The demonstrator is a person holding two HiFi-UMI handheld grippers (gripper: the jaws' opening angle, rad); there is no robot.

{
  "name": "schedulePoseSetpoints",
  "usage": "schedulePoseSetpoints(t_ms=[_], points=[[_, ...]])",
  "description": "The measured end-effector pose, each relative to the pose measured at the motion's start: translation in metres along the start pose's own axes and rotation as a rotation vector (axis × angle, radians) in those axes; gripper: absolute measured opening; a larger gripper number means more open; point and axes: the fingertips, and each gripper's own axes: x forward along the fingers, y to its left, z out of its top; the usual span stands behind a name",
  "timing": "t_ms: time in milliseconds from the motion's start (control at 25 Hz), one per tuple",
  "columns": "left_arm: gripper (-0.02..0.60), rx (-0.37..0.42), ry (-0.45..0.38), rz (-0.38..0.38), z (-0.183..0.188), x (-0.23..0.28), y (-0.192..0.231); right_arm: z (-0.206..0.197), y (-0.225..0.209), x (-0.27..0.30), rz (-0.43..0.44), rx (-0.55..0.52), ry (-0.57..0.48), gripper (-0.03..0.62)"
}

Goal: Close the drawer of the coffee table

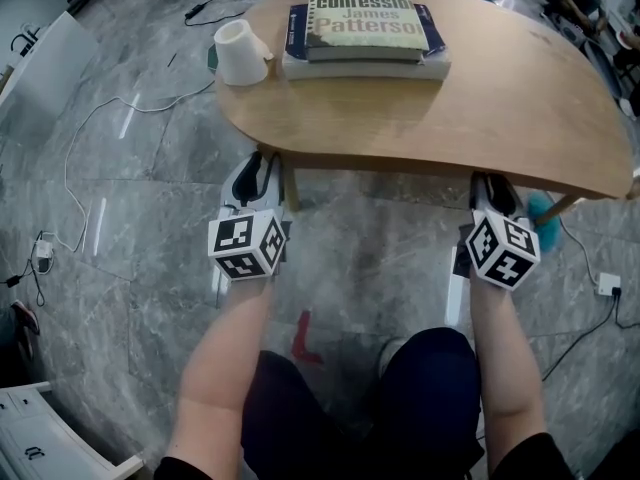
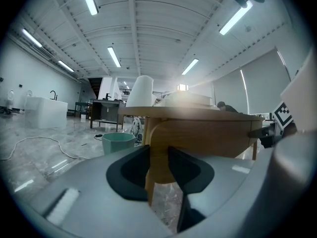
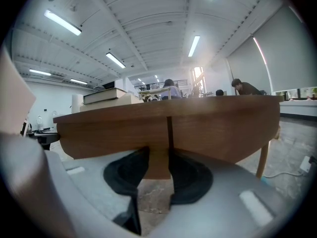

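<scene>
The wooden coffee table (image 1: 430, 118) stands in front of me, and in the head view no drawer juts out from under its top. My left gripper (image 1: 262, 171) reaches under the near edge beside a table leg (image 1: 289, 186). In the left gripper view its jaws (image 2: 158, 150) stand apart, and the leg (image 2: 157, 133) shows through the gap, partly behind the left jaw. My right gripper (image 1: 495, 190) sits under the near edge further right. Its jaws (image 3: 158, 155) are open below the wooden apron (image 3: 213, 133), just left of a vertical seam (image 3: 169, 130); a wooden upright (image 3: 158, 165) shows between them.
Two stacked books (image 1: 365, 23) and an upturned white cup (image 1: 240, 53) lie on the table top. A teal bin (image 2: 118, 143) stands on the marble floor beyond the table. Cables (image 1: 100, 118) trail over the floor at the left. Another table leg (image 3: 262, 155) stands to the right.
</scene>
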Motion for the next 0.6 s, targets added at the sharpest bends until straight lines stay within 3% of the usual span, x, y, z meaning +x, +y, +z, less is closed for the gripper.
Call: schedulePoseSetpoints(t_ms=[120, 240, 320, 360, 600], points=[[0.116, -0.009, 0.007, 0.009, -0.001, -0.002, 0.003, -0.002, 0.001, -0.001, 0.016, 0.003, 0.015, 0.13], [0.006, -0.006, -0.019, 0.017, 0.005, -0.012, 0.003, 0.0, 0.003, -0.013, 0.033, -0.002, 0.004, 0.129], [0.006, 0.028, -0.033, -0.007, 0.007, -0.021, -0.004, 0.002, 0.004, -0.023, 0.05, -0.007, -0.011, 0.023], [0.006, 0.046, -0.035, -0.023, 0.007, -0.025, -0.009, 0.003, 0.005, -0.027, 0.061, -0.007, -0.017, 0.002], [0.006, 0.084, -0.027, -0.063, 0.011, -0.047, -0.027, 0.006, 0.021, -0.044, 0.131, -0.032, -0.007, 0.002]])
